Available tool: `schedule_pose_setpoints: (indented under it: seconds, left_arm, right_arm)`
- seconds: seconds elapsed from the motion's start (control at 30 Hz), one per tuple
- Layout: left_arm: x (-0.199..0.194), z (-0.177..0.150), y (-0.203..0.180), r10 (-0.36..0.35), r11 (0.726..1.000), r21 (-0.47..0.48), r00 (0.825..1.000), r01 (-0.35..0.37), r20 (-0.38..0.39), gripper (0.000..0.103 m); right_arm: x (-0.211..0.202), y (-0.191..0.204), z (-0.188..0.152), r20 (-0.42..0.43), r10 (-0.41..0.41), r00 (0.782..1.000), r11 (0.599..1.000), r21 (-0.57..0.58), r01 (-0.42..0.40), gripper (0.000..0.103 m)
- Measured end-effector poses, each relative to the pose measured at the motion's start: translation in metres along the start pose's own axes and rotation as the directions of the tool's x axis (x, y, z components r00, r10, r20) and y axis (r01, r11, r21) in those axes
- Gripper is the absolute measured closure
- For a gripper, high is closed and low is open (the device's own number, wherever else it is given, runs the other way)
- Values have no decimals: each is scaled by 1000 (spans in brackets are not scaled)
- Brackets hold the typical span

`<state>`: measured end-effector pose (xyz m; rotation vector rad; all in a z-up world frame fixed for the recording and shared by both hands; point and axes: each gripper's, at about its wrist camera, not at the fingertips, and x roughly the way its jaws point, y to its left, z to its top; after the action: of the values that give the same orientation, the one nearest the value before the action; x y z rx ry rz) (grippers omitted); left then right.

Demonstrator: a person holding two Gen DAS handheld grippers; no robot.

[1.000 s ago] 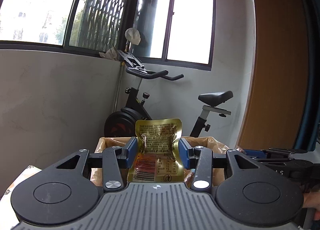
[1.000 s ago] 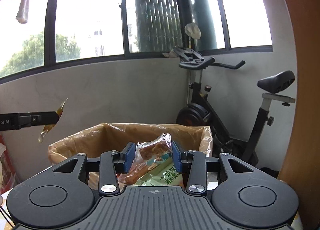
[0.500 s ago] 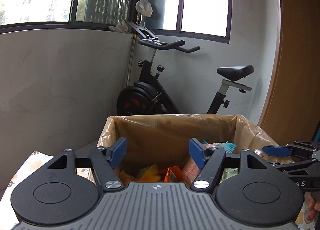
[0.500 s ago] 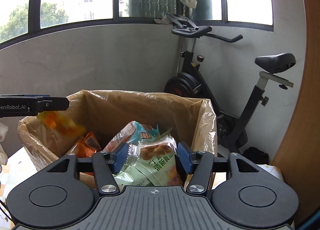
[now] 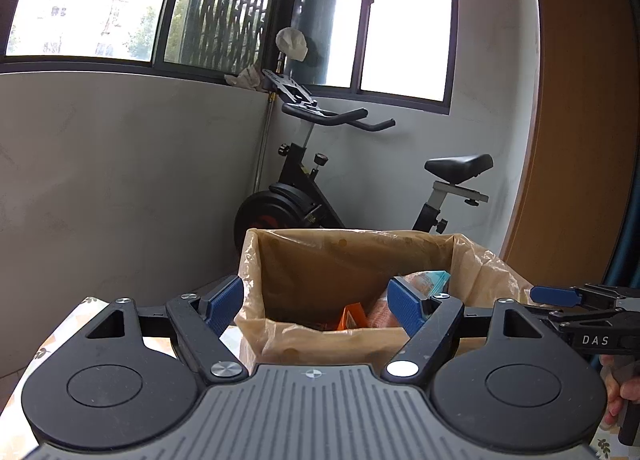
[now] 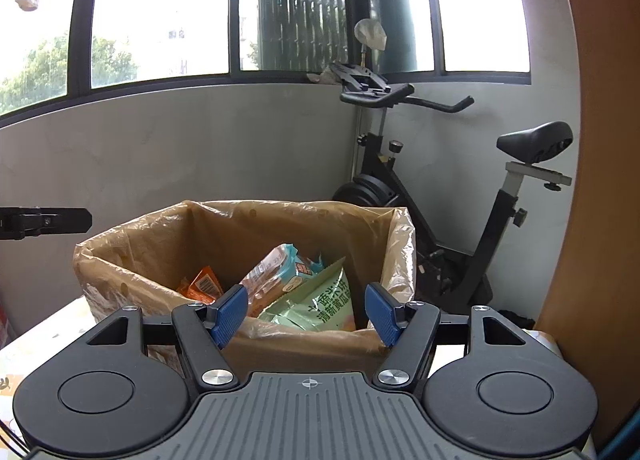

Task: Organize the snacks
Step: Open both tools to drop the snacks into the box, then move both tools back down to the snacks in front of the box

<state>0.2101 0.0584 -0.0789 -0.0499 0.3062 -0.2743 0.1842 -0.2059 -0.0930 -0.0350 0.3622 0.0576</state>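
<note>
Both the left gripper (image 5: 316, 306) and right gripper (image 6: 307, 312) have just been opening, jaws apart and empty; snack packets (image 6: 308, 292) lie inside the plastic-lined cardboard box (image 6: 132, 260) (loose liner could snag withdrawing fingers).

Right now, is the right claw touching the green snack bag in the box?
Apart. The right wrist view shows the right claw open with nothing between its pads, while the green snack bag lies down inside the lined box, beyond the fingertips.
</note>
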Motion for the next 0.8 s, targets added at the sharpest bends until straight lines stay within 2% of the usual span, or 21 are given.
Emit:
schedule_pose_setpoints:
  seconds: [0.33, 0.6, 0.8]
  left_arm:
    - [-29, -38, -2, -10, 1000, -6, 999, 10, -43, 22]
    - [-26, -88, -1, -21, 999, -31, 988, 17, -152, 22]
    - [-15, -131, -5, -50, 998, -55, 965, 37, -258, 23]
  right_arm:
    - [-34, 10, -30, 35, -6, 999, 1000, -19, 7, 39]
    - [-22, 13, -83, -70, 7, 998, 999, 43, -4, 39]
    - [-7, 20, -129, -150, 9, 989, 996, 87, 4, 39]
